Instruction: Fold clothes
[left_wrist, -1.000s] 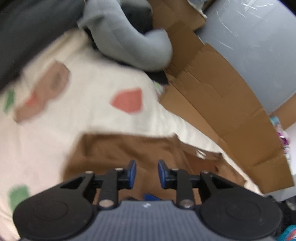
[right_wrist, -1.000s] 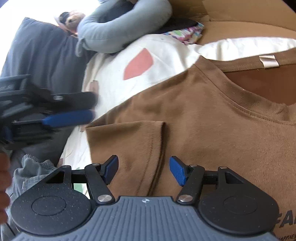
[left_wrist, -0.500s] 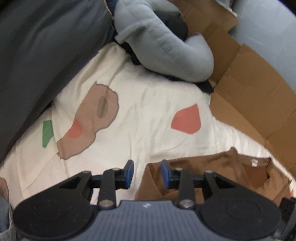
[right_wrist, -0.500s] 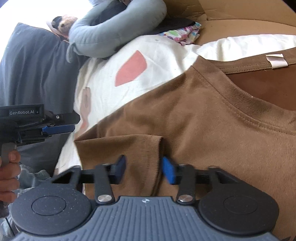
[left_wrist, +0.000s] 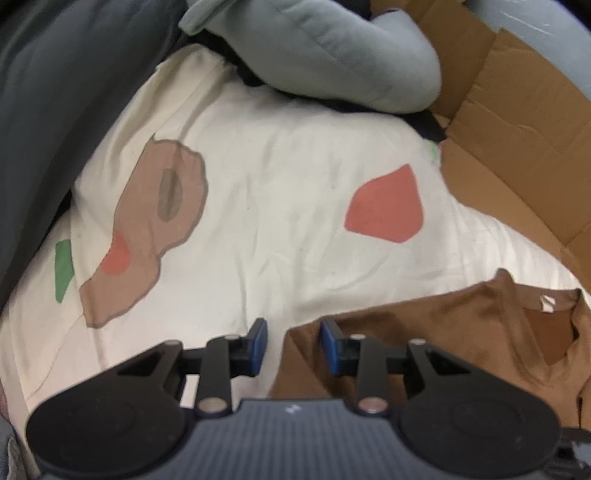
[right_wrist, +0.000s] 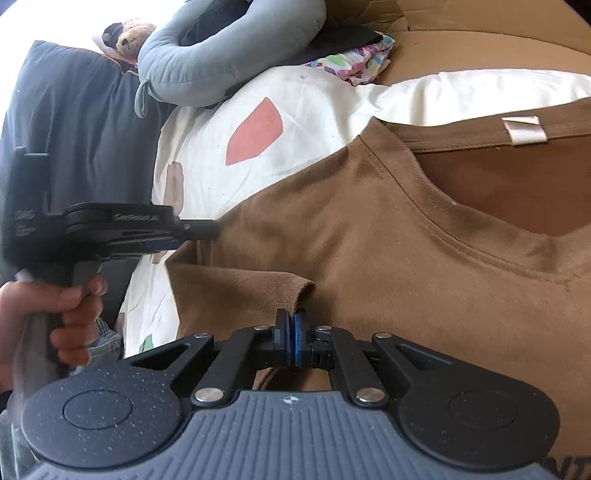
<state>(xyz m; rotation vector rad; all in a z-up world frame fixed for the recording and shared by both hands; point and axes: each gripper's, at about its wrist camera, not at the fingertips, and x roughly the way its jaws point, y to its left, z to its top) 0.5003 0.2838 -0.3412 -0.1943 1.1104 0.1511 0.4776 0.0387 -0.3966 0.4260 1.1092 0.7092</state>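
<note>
The brown T-shirt lies flat, chest up, on a cream bed cover with coloured patches; its collar and neck label sit toward 1 o'clock in the right wrist view, and its sleeve points toward 9 o'clock.

Risks, as I judge them. The left gripper hovers over the sleeve's outer corner with its jaws only partly apart, one finger above the cover and the other above brown cloth. If it comes straight down like this, it may nip the cover along with the sleeve, or miss the thin edge altogether. The right gripper bites only a small pucker at the sleeve's hem, near the underarm seam. That hold looks shallow, so a quick lift could let the cloth slip out, or drag the whole shirt and wrinkle the chest.

Gripper states: the left one is part open, holds nothing, and I cannot tell whether it touches the cloth. The right one's jaws have just been closing and are now pressed fully together, with the hem fold pinched between its pads.
</note>
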